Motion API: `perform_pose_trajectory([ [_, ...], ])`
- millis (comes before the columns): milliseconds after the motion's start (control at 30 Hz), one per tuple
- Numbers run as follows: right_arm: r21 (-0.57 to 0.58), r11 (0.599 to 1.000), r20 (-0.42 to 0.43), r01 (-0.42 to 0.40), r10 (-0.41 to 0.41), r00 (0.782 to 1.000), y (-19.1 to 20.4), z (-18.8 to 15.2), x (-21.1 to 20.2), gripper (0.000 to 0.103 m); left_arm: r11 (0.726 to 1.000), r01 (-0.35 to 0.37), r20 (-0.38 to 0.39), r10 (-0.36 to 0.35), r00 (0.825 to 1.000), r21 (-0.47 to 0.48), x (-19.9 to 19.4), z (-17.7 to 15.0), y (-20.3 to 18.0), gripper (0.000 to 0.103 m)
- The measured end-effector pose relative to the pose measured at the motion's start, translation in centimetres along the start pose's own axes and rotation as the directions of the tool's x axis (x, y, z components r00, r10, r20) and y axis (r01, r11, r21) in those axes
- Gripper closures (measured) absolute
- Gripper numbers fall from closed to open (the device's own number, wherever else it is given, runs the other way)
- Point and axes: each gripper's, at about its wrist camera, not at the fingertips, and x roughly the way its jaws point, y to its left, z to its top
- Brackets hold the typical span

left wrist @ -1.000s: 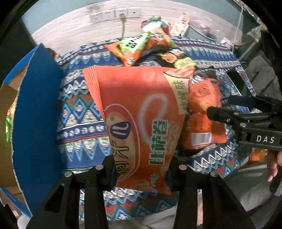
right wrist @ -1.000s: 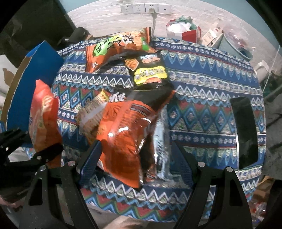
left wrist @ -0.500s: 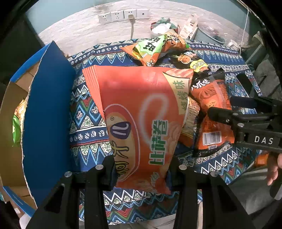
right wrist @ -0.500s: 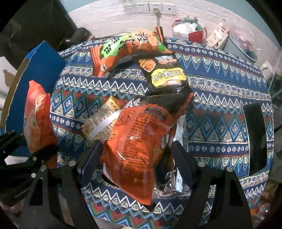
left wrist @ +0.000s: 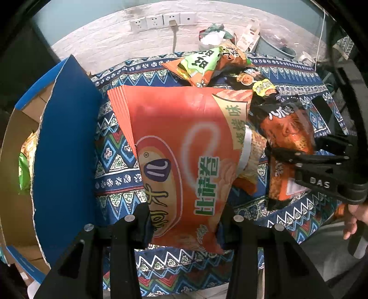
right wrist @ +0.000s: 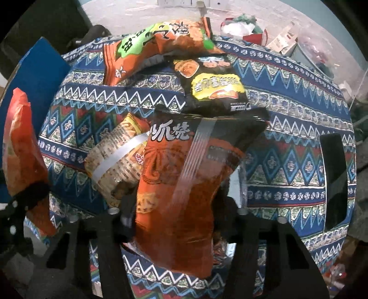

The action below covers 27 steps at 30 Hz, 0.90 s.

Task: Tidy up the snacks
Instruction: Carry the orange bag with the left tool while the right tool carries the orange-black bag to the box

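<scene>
My left gripper point(left wrist: 184, 220) is shut on the bottom edge of a large red-orange snack bag point(left wrist: 184, 147) and holds it upright above the patterned tablecloth point(left wrist: 115, 156). My right gripper point(right wrist: 174, 214) is shut on an orange and black snack bag point(right wrist: 184, 184) and holds it above the table; it also shows in the left wrist view point(left wrist: 287, 142). On the cloth lie a woven-pattern snack pack point(right wrist: 117, 158), a black bag with a yellow label point(right wrist: 214, 85) and an orange and green bag point(right wrist: 158, 39).
An open cardboard box with a blue flap point(left wrist: 64, 147) stands at the table's left and holds some packets point(left wrist: 25, 165). A black rectangular object point(right wrist: 333, 179) lies at the right of the cloth. Clutter and a wall socket strip point(left wrist: 161, 20) are behind the table.
My right gripper has closed on the orange and black bag and lifted it off the cloth. The left gripper has drawn back a little with the red-orange bag still in it.
</scene>
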Motion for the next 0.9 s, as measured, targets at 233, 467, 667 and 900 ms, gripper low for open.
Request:
perform_pose_trajectory([
  [233, -0.035, 0.999, 0.051, 0.007, -0.005, 0.999, -0.1, -0.4, -2.4, 0.061, 1.000, -0.008, 0.034, 0.007, 0.999, 0.026, -1.4, 0.3, -0.6, 0.060],
  [467, -0.051, 0.999, 0.126, 0.009, -0.003, 0.992, -0.2, -0.2, -5.9, 0.061, 0.998, -0.036, 0.088, 0.032, 0.996, 0.054, -3.3, 0.5, -0.8, 0.060],
  [667, -0.067, 0.998, 0.188, 0.001, 0.012, 0.982, 0.5, 0.4, -8.7, 0.061, 0.998, -0.050, 0.136, 0.044, 0.990, 0.044, -5.3, 0.7, 0.2, 0.060],
  [900, -0.099, 0.995, 0.248, -0.028, 0.052, 0.967, 1.7, 1.0, -11.3, 0.061, 0.995, -0.094, 0.210, 0.084, 0.974, 0.039, -7.8, 1.0, 1.2, 0.060],
])
